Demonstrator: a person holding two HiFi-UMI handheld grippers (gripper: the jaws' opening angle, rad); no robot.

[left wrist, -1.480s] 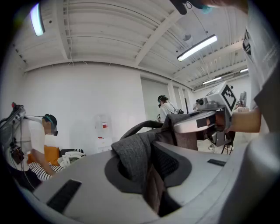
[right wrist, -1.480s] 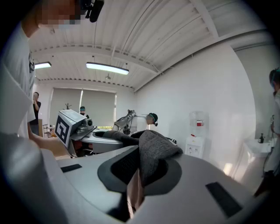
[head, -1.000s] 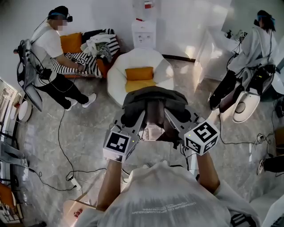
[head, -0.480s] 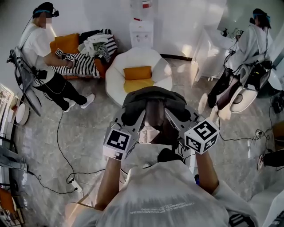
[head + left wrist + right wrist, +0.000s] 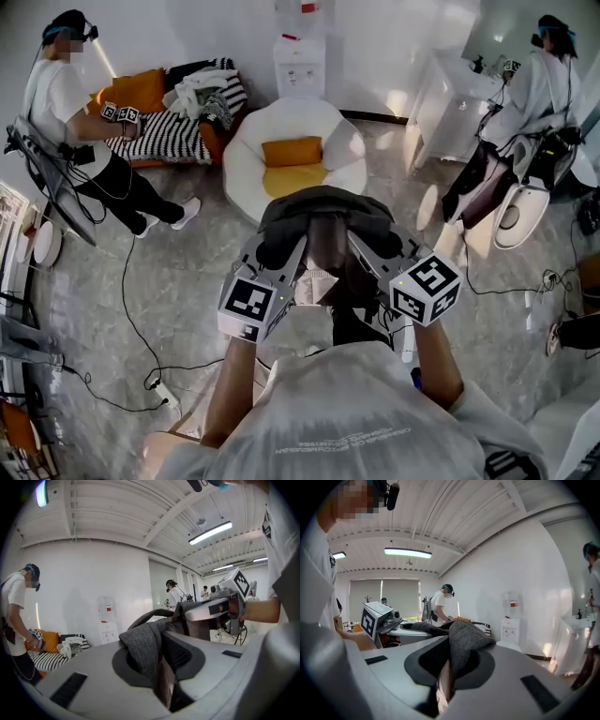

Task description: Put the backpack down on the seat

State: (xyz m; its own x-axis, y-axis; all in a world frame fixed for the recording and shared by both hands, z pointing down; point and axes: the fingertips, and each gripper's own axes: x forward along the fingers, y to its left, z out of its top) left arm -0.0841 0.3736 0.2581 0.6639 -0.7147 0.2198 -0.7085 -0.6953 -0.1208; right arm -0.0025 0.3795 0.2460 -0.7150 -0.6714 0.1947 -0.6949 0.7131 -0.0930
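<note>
Head view is showing the backpack (image 5: 323, 217) hanging in the air just in front of me, while the white seat (image 5: 246, 159) with its orange cushion (image 5: 292, 151) is lying farther ahead, well apart from the bag. I am holding the bag from both sides so that it is hanging level. My left gripper (image 5: 164, 672) is pinching a fold of its grey fabric on the left, and my right gripper (image 5: 443, 677) is pinching a like fold on the right. Both sets of jaws are nearly together, with cloth squeezed between the pads. Gripping high on the two sides is, I judge, keeping the bag upright and off the floor, ready for lowering squarely onto the seat once I am standing over it
</note>
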